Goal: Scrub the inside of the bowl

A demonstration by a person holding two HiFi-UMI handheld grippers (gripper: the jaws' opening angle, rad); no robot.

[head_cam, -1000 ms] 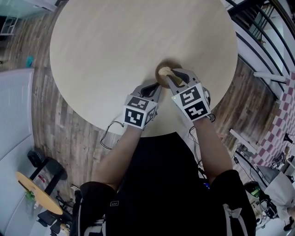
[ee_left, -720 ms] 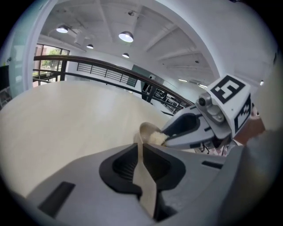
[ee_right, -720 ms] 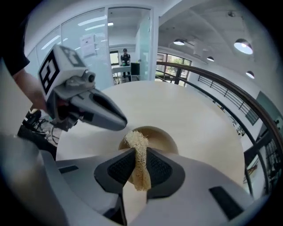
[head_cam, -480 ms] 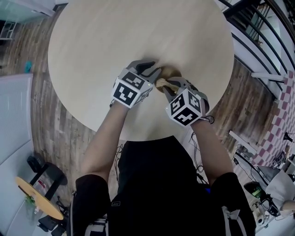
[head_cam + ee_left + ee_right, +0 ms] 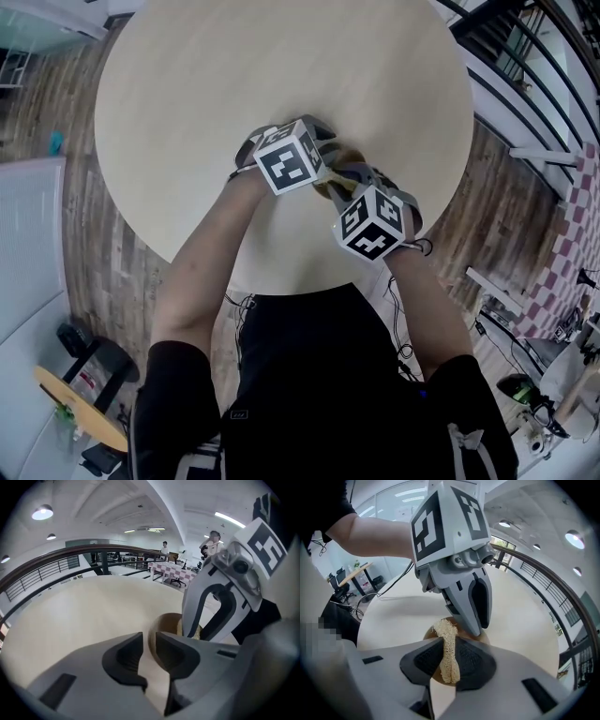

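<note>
Right gripper [image 5: 449,645]: fingers closed on the loofah scrubber [image 5: 445,630], which stands upright between the pads with its free end poking out over the bowl [image 5: 483,638]. I judge that grip lets the scrubber reach the inside wall.

Left gripper [image 5: 149,641]: fingers have just been opening and now stand apart, pressing on nothing. The bowl rim shows in line with the gap, but I cannot tell whether it sits between the pads. Probably I am re-seating this hand to steady the bowl from the side opposite the scrubber.

The bowl rests on the round desk [image 5: 234,75], towards its near edge and right of centre, with both grippers crowded over it.

Room: the far and left parts of the desk are bare. The near edge is close, so scrub strokes should push away from it.
</note>
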